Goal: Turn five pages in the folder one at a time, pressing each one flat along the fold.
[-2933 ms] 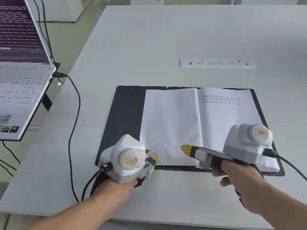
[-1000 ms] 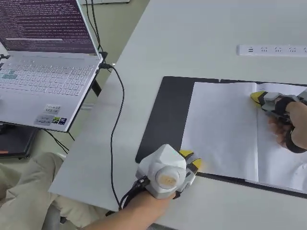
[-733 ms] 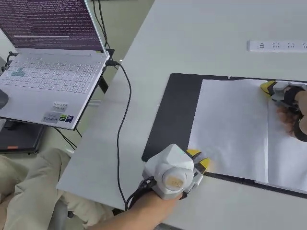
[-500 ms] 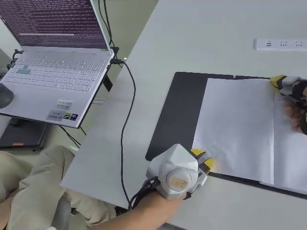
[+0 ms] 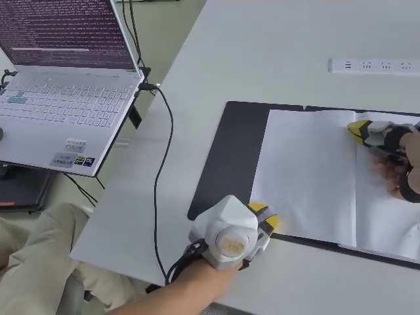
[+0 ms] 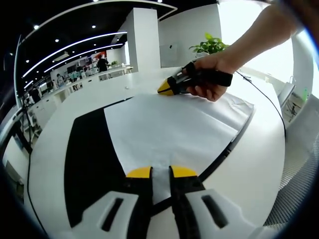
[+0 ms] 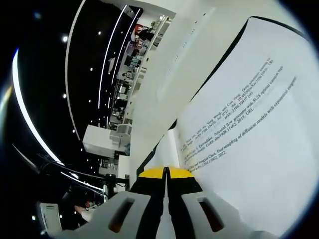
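The folder (image 5: 233, 151) lies open on the white bench (image 5: 262, 52) at the centre right of the head view, its black cover bare along the left and a blank white left page (image 5: 305, 170) over the rest of that half. The left tongs (image 5: 266, 218), at the lower middle of the frame, sit at the bottom left corner of that page; in the left gripper view their yellow tips (image 6: 160, 173) stand a little apart, with the page's near edge showing in the narrow gap, and it cannot be told whether they touch the paper. The right tongs (image 5: 356, 128), at the right edge of the head view, rest with their tip on the fold (image 5: 355, 190) near the top of the folder, held by a hand (image 5: 400, 161) in a black strap. In the right gripper view these tongs (image 7: 166, 173) are pressed together with nothing between them, and the right page (image 7: 239, 114), with lines of print, spreads to the right of them. A laptop (image 5: 59, 98) stands open at the upper left, a black cable (image 5: 161, 164) runs down from it along the bench edge, and a white power strip (image 5: 374, 65) lies at the upper right, well apart from the folder.
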Demonstrator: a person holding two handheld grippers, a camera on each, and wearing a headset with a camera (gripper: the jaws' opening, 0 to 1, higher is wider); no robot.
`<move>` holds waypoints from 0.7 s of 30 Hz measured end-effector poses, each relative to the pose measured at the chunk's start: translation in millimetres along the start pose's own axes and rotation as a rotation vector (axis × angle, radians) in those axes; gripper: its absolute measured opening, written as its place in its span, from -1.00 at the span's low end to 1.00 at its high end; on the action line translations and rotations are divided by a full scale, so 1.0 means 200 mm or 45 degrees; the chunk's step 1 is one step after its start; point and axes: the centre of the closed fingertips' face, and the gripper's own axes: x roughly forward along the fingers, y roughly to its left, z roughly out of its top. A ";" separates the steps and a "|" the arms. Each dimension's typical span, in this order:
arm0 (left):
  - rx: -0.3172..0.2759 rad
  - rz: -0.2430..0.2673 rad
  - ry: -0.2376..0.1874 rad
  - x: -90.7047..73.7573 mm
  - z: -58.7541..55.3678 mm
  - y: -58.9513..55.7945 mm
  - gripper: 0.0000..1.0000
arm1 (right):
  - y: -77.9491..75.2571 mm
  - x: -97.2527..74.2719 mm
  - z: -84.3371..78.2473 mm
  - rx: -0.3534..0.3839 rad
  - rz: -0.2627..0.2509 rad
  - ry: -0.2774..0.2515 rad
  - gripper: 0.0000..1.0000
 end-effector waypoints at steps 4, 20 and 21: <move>-0.002 0.001 0.000 0.00 0.00 0.00 -0.77 | -0.01 -0.08 -0.10 -0.017 0.010 0.064 -1.00; 0.013 0.004 -0.004 -0.01 0.00 -0.01 -0.77 | -0.06 -0.38 -0.44 -0.008 0.059 0.221 -1.00; 0.019 0.002 -0.003 -0.01 0.00 -0.01 -0.77 | -0.07 -0.40 -0.46 -0.010 0.061 0.229 -1.00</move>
